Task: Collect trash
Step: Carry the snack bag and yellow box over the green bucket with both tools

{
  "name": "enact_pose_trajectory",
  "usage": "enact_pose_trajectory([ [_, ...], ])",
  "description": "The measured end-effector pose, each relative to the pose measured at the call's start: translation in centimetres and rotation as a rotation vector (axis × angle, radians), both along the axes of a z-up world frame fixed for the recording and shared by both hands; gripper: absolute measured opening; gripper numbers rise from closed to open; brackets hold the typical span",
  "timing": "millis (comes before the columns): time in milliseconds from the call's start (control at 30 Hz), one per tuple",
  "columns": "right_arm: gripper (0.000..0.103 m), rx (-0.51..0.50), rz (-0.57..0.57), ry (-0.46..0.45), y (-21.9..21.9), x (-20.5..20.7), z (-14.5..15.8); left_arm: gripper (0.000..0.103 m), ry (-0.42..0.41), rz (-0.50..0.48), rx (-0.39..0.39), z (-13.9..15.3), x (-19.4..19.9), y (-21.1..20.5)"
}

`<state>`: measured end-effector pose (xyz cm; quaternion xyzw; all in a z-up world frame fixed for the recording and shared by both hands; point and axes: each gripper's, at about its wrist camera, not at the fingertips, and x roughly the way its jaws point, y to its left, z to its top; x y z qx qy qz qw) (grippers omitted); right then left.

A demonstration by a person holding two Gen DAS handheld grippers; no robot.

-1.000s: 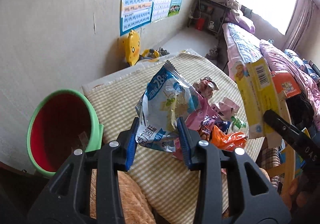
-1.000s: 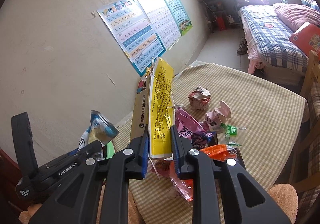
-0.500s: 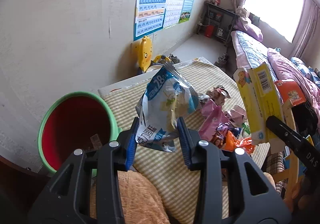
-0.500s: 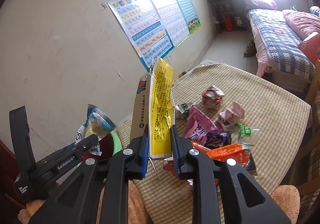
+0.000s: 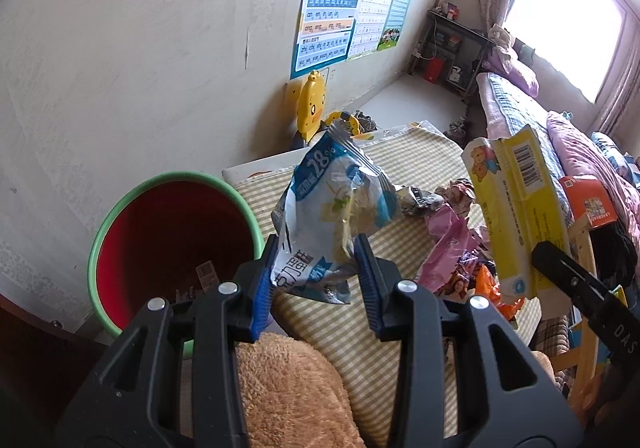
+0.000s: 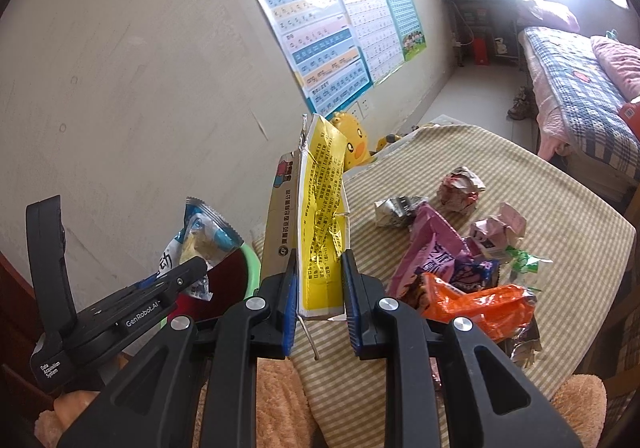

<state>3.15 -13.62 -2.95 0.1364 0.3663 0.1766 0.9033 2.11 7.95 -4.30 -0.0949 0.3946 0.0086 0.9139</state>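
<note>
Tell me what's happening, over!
Left gripper jaws shut on blue bag. Right gripper jaws shut on yellow box. Bin beside table, nothing blocking.

A plain cream plaster wall [image 5: 140,47] carries three colourful printed learning charts [image 6: 332,47]. Below them, a yellow duck-shaped plastic toy [image 5: 311,105] stands on the pale floor [image 5: 396,103]. Farther off, a dark metal shelf rack [image 5: 452,47] sits near a checked-quilt bed [image 6: 572,87] under a bright curtained window [image 5: 560,19].
</note>
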Motion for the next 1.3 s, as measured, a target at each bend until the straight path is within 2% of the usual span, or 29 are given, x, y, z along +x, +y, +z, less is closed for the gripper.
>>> enact_pose_trajectory([
  [700, 0.019, -0.048, 0.093, 0.042, 5.0, 0.4, -1.7, 0.036, 0.03, 0.076, -0.029, -1.8, -0.8, 4.1],
  [1300, 0.019, -0.074, 0.133, 0.072, 7.3, 0.9, -2.8, 0.036, 0.044, 0.143, -0.034, -2.7, -1.4, 6.5],
])
